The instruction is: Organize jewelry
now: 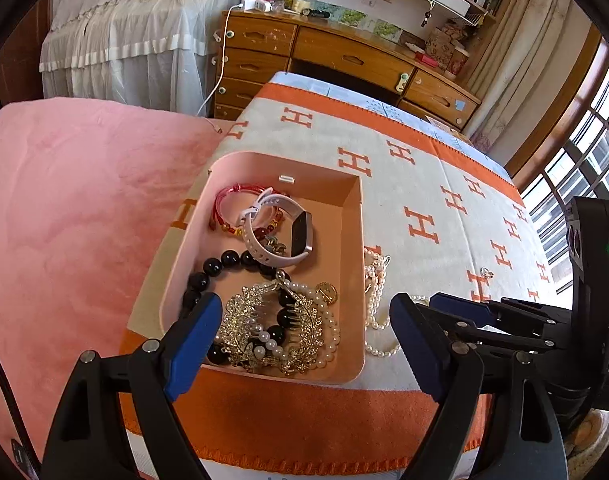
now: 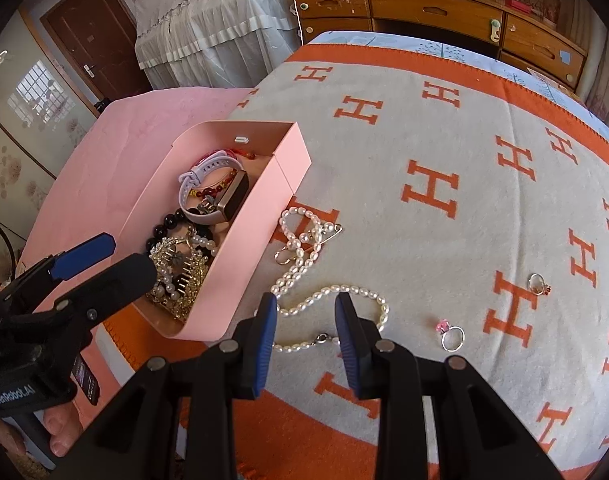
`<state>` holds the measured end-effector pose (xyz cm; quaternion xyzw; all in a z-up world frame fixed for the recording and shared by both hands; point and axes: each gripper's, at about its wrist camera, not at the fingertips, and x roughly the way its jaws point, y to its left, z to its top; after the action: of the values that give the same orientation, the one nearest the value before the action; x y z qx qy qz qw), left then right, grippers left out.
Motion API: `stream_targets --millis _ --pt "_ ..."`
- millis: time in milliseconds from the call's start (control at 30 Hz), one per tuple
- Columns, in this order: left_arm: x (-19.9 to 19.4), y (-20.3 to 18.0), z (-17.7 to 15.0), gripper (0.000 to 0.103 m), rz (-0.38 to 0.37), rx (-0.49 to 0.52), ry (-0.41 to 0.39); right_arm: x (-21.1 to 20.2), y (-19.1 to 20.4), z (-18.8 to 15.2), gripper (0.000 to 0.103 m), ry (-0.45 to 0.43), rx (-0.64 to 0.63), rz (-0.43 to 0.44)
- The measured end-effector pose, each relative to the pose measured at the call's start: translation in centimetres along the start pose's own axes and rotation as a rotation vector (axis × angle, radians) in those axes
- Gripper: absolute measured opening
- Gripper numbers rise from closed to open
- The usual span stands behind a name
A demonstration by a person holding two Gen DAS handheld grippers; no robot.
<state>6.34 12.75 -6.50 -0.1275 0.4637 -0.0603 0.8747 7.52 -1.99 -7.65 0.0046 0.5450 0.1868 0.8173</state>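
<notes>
Your right claw (image 2: 304, 336) hovers half spread over the pearl necklace (image 2: 304, 264), which lies on the blanket (image 2: 444, 128) just beside the pink box (image 2: 240, 264). Pinch one strand; the smooth beads slip. Your left claw (image 1: 304, 340) is spread wide and empty over the box's near end.

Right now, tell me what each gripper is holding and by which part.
Nothing is held. The left gripper hangs open above the pink box. The right gripper is open around the pearl necklace on the blanket, not clamped on it.
</notes>
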Motion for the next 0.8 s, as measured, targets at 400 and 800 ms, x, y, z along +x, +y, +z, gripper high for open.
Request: stream_targets --millis 400,800 --pt "0.2 5.1 0.6 0.084 -0.070 -0.170 -0.039 2.7 0.3 0.8 0.030 0.032 -0.007 -0.043" --pt "0.7 4.9 0.5 0.085 -0.072 -0.156 -0.034 4.6 2.4 2.2 0.030 -0.004 -0.125 -0.128"
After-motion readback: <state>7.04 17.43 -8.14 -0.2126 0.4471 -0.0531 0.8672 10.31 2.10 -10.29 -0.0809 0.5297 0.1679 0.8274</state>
